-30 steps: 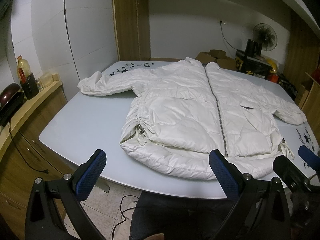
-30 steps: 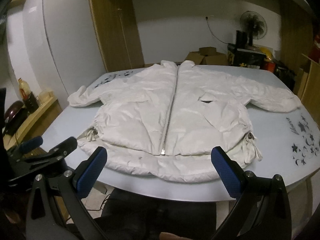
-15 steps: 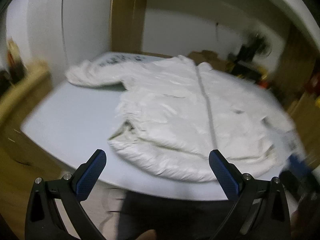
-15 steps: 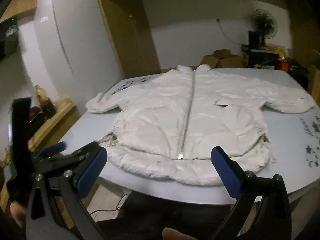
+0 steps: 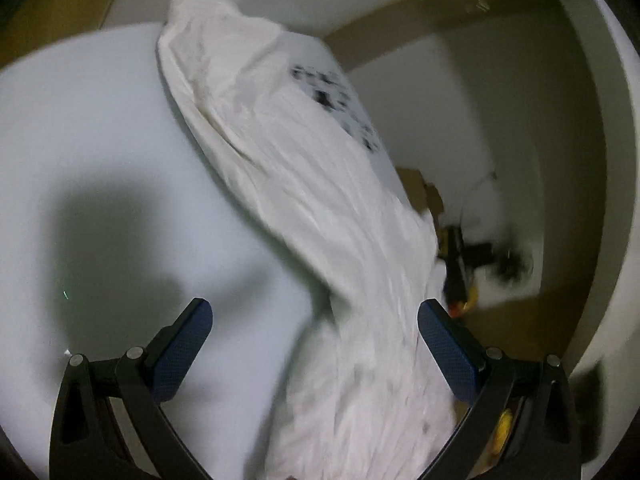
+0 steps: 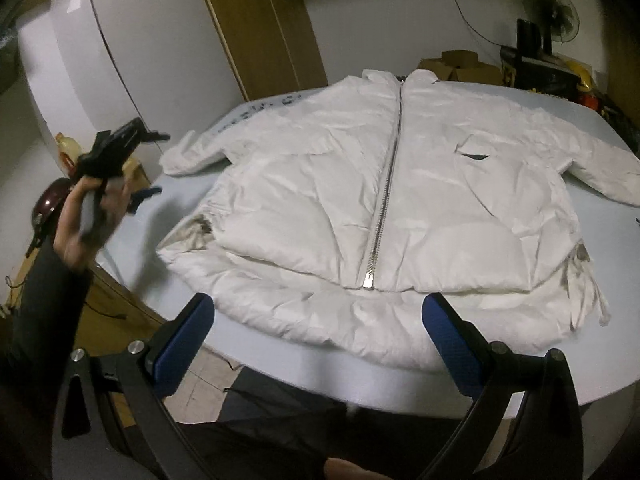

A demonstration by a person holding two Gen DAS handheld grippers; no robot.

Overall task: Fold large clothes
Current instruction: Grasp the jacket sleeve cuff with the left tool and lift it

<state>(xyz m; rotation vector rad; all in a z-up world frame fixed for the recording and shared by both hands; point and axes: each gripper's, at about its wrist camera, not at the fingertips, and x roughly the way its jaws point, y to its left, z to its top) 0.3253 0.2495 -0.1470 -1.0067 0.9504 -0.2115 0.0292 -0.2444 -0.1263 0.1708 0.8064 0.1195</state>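
A white puffer jacket (image 6: 384, 200) lies flat and zipped on the pale table (image 6: 152, 220), front up, sleeves spread to both sides. My right gripper (image 6: 318, 340) is open and empty, hovering over the near table edge in front of the hem and zipper pull (image 6: 368, 282). My left gripper (image 5: 314, 344) is open and empty, tilted sharply above the table at the jacket's left sleeve (image 5: 280, 148), which runs away from it. In the right wrist view the left gripper (image 6: 148, 168) is held in a hand beside that sleeve's cuff.
A wooden side cabinet (image 6: 120, 320) with a bottle and a dark red pot stands left of the table. Cardboard boxes (image 6: 460, 64), a fan (image 6: 550, 14) and clutter sit behind it. A wooden wardrobe (image 6: 260, 28) stands at the back. Star decals mark the tabletop (image 5: 340, 96).
My left gripper has swung left and rolled over, from the near table edge to the left sleeve. My right gripper has stayed in front of the hem, turning slightly.
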